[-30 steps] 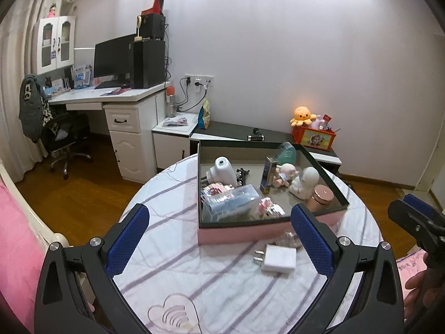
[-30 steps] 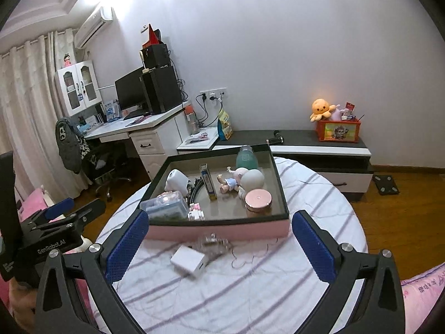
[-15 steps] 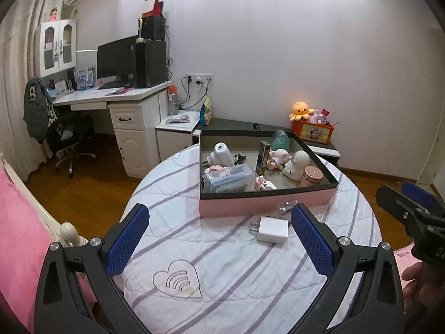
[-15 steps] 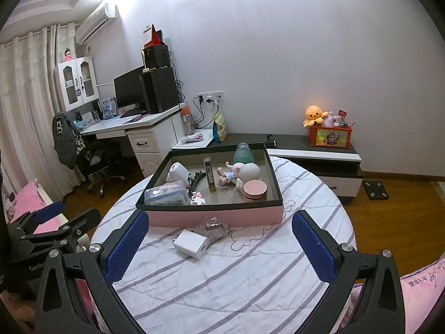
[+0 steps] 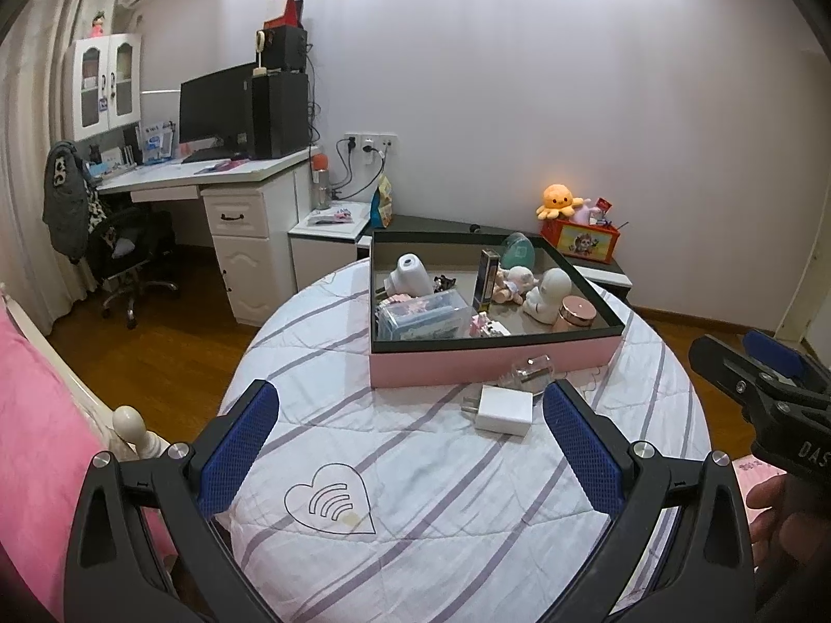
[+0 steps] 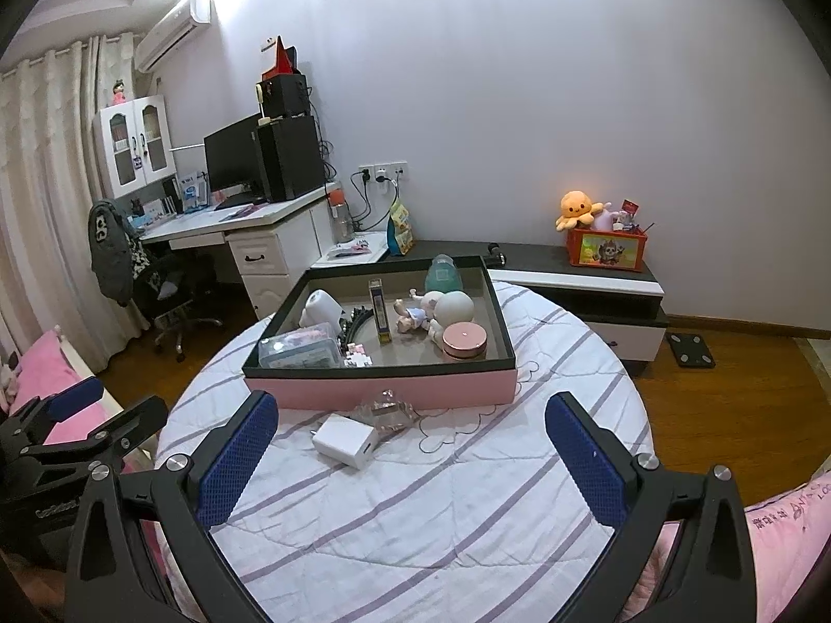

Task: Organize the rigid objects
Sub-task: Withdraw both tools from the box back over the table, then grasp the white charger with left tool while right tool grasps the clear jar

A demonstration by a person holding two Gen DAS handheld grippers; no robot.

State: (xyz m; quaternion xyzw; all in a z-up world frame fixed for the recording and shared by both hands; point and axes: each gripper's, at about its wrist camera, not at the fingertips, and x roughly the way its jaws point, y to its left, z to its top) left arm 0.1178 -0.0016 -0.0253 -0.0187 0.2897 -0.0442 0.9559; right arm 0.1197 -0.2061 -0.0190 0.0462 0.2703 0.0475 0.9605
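Note:
A pink box (image 5: 493, 361) with a dark rim (image 6: 384, 387) stands on the round striped table and holds several small items: a white camera-like object (image 5: 410, 275), a doll (image 6: 415, 314), a round pink case (image 6: 464, 338) and a clear case (image 5: 420, 314). In front of the box lie a white charger (image 5: 504, 409) (image 6: 345, 440) and a clear crumpled item (image 5: 530, 369) (image 6: 387, 409). My left gripper (image 5: 410, 446) hangs open over the near table. My right gripper (image 6: 410, 449) is open too, with nothing between its fingers.
The table (image 5: 415, 493) has a striped cloth with a heart print (image 5: 330, 503). Pink bedding (image 5: 31, 446) lies at the near left. A desk with monitor (image 5: 218, 109), an office chair (image 5: 130, 254) and a low cabinet with toys (image 6: 602, 244) line the wall.
Both grippers have pulled back from the box and risen slightly, so more of the near table shows. Both stay open. The charger and clear item have not moved.

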